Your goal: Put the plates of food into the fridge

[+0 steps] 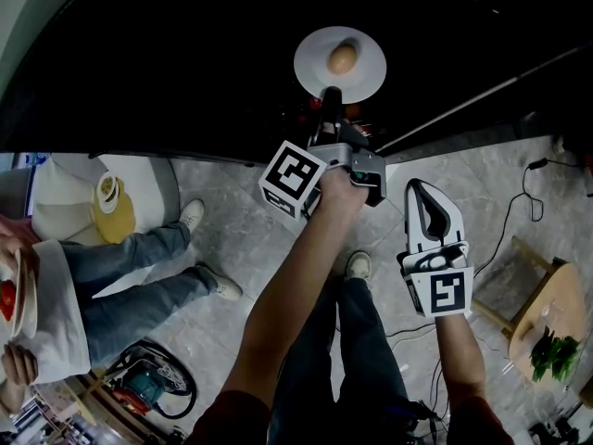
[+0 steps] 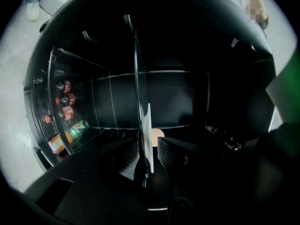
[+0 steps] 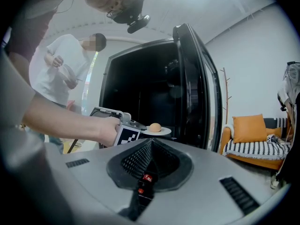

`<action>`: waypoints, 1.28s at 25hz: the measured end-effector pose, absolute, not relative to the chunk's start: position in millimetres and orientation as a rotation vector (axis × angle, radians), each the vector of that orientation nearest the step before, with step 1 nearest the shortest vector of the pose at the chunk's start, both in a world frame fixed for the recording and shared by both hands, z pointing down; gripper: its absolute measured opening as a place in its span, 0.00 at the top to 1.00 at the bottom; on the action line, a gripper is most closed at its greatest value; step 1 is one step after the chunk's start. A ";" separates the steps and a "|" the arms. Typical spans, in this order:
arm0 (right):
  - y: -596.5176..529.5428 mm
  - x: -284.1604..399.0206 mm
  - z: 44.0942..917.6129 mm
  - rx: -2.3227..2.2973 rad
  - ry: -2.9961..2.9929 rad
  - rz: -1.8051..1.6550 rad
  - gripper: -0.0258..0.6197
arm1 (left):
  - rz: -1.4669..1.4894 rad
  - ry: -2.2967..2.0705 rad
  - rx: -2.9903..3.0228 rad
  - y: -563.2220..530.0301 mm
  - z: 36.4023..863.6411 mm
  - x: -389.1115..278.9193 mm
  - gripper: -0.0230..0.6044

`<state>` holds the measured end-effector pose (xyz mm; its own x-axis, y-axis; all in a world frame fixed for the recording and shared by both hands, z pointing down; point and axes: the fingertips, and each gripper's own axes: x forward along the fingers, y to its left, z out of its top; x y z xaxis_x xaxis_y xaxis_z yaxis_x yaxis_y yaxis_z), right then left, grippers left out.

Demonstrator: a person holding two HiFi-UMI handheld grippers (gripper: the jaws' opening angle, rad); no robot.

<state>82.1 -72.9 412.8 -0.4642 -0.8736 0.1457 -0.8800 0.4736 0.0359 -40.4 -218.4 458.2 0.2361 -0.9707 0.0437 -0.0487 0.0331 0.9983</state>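
**Plate of food inside the fridge, left fingers loosened around its rim**

The left gripper [image 1: 330, 95] reaches level into the dark interior of the fridge [image 3: 136, 88], whose door [image 3: 194, 88] stands open. A white plate [image 1: 315, 72] carrying one round tan piece of food [image 1: 342, 59] sits just past its tip, inside the cabinet. In the left gripper view the plate's rim shows edge-on between the two fingers [image 2: 125, 159]. They stand apart, and a narrow gap shows between the rim and the finger on the food's side, so they are not clamped on it. A thin dark pane runs alongside the plate in that view; whether the plate rests on it I cannot tell. Bottles and cans [image 2: 65, 114] are racked in the curved door shelf off to one side.

The right gripper [image 1: 417, 188] is held back outside the fridge, beside the left forearm, with its fingers together and nothing between them.

At the left of the head view a second person [image 1: 130, 267] in jeans stands on the tiled floor [image 1: 241, 239], holding another plate [image 1: 26, 304] with something red on it. A wooden stool [image 1: 556, 304] bearing green leaves [image 1: 554, 355] stands at the right. In the right gripper view a sofa with an orange cushion [image 3: 248, 125] sits beyond the door.
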 end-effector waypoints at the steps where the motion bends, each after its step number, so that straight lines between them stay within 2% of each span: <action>1: -71.4 83.0 413.1 1.537 -2.570 0.068 0.94 | -0.982 -1.083 1.317 -216.5 458.5 -40.2 0.80; 7: -73.8 82.8 410.1 1.558 -2.573 0.061 0.94 | -0.982 -1.097 1.331 -212.2 462.5 -43.2 0.70; 14: -68.5 81.0 410.5 1.530 -2.571 0.070 0.94 | -0.957 -1.106 1.395 -204.8 454.1 -40.4 0.64; 32: -68.6 79.8 404.8 1.555 -2.581 0.056 0.94 | -0.821 -1.224 1.632 -178.7 442.2 -35.1 0.62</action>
